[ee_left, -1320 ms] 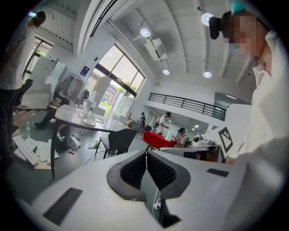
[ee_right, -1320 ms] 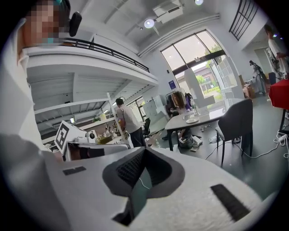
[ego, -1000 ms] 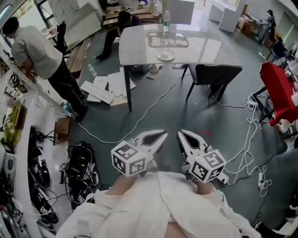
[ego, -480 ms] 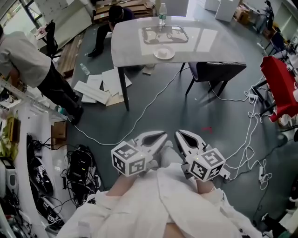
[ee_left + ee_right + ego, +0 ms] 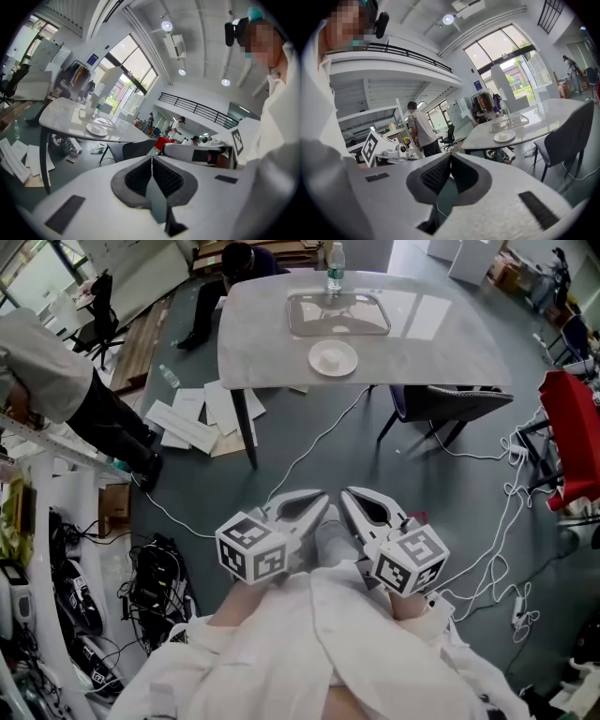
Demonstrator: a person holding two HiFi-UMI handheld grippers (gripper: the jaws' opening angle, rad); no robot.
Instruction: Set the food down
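A white plate (image 5: 333, 358) with a pale piece of food on it sits on the grey table (image 5: 253, 352), in front of a clear tray (image 5: 337, 313) and a water bottle (image 5: 335, 263). The same plate (image 5: 504, 136) shows small in the right gripper view, and the plate (image 5: 96, 130) also in the left gripper view. My left gripper (image 5: 321, 498) and right gripper (image 5: 345, 495) are held side by side over the floor, well short of the table. Both are shut, tips touching, with nothing between the jaws.
A dark chair (image 5: 450, 404) stands at the table's near right. Cables (image 5: 497, 540) trail over the grey floor. Papers (image 5: 202, 418) lie by the table's left leg. A person in white (image 5: 47, 362) stands at the left bench; another person (image 5: 234, 263) crouches behind the table. A red item (image 5: 572, 437) is at right.
The table and plate have come nearer and lower in the head view as I walk toward them. Both grippers stay shut and side by side.
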